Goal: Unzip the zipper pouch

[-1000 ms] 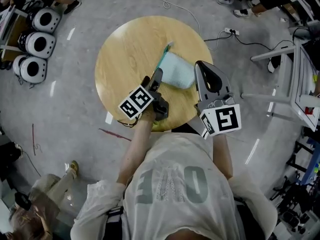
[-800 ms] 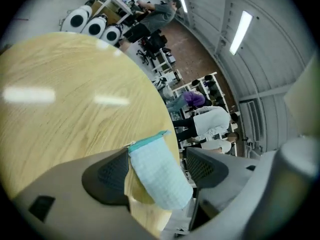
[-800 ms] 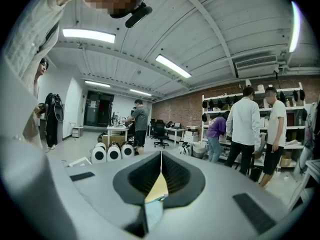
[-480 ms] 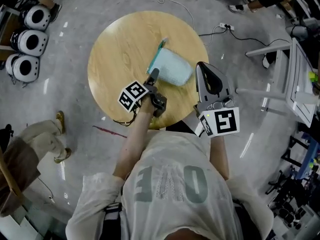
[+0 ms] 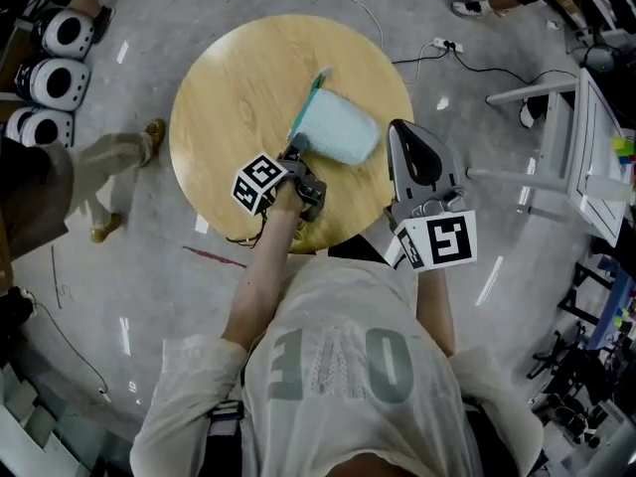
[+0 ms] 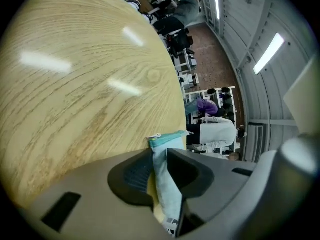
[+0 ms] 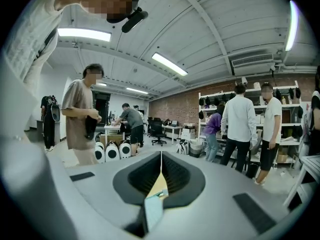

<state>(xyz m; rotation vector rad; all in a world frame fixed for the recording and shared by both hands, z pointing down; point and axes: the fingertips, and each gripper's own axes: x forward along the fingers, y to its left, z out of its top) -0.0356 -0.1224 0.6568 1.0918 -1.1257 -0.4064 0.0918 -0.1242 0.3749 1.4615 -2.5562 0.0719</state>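
Two grey handheld tongs work at the person's side of the round pale wooden table. The left tongs have just been closing, and their dark ribbed pads now pinch the near end of the pale blue fleecy zipper pouch. In the left gripper view the left tongs hold a fold of the pouch standing upright between the pads, with the table spreading beyond. The right tongs are pressed together with nothing between them. They hang just to the right of the pouch, apparently raised above it and not touching. In their own view the right tongs point out into the room, and only a sliver of pouch shows below the pads.

The pouch lies flat on the table's near right part. It looks light, soft and limp, so it will likely bunch and slide rather than resist a pull. One end therefore needs anchoring, which the left grip seems to do.

Farther out, the teal zipper band runs along the pouch's left edge, from the left tongs to the far tip. The slider is the place for the right tongs to take hold, though I cannot tell at which end it sits.
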